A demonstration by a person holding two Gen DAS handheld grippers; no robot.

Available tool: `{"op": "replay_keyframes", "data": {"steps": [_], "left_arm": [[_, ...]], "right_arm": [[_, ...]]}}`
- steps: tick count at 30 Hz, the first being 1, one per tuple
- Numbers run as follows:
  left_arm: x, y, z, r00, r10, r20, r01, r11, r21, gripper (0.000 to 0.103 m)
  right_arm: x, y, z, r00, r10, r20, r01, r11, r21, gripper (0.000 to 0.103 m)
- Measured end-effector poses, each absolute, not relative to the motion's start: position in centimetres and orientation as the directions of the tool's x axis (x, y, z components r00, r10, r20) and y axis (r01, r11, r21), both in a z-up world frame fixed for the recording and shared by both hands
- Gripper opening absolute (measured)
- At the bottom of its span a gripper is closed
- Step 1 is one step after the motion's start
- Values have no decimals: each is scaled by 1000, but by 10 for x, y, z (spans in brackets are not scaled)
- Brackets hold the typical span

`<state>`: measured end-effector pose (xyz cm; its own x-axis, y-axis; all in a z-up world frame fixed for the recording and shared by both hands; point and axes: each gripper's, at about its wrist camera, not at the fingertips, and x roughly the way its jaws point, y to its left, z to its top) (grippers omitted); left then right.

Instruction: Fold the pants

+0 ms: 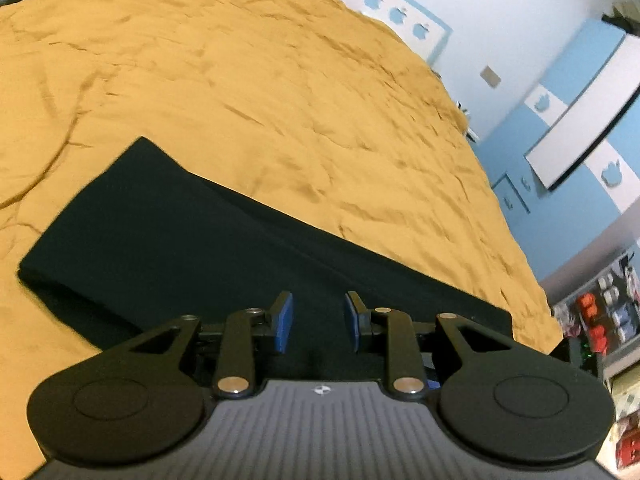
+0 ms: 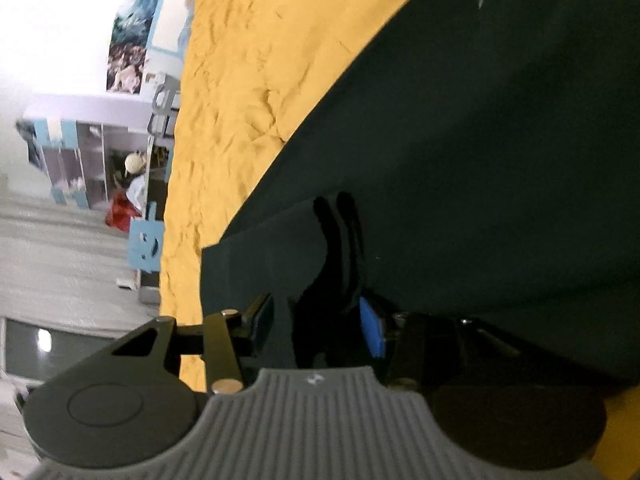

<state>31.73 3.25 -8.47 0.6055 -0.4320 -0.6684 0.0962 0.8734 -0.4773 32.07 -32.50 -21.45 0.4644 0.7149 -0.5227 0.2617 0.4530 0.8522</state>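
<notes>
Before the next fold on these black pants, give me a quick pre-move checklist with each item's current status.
1. Left gripper jaws apart, no cloth pinched: ok.
2. Right gripper jaws apart: ok; whether the cloth between them is free: cannot tell.
3. Pants lie flat on the yellow bedspread: ok.
4. Folded end square, no stray layers: ok in the left wrist view.
5. Bedspread smooth: not ok, wrinkled.

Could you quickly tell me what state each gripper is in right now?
Left gripper: open, holding nothing, over the pants.
Right gripper: open, holding nothing, pants behind it.
</notes>
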Motion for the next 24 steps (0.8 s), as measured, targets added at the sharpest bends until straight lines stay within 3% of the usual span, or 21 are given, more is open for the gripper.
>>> {"op": "replay_keyframes", "data": {"steps": [2,3,6,15,19,24], "left_arm": [[314,38,-85,618,-417,-667,79,877,-474,31],[315,37,-83,624,-407,-667,73,880,-469,31],[307,50,-79,651,-374,-660,49,889,-455,31],[293,83,-58,725,-270,-633,-33,905,-424,31],[294,89,-59,721,-261,-642,-38,910,-412,31],[303,81,-71,697,-268,-665,-15,922,-388,30]], "right_arm": [[325,-319,-212,461,703,-541,265,473,840,22],[326,-317,-209,462,697,-549,258,486,835,9],[327,-309,-189,472,673,-569,188,554,811,0],[355,-303,-58,479,645,-595,-129,722,680,0],[363,-342,-17,492,622,-609,-132,745,654,0],[370,-404,-14,482,551,-682,-60,797,601,0]]}}
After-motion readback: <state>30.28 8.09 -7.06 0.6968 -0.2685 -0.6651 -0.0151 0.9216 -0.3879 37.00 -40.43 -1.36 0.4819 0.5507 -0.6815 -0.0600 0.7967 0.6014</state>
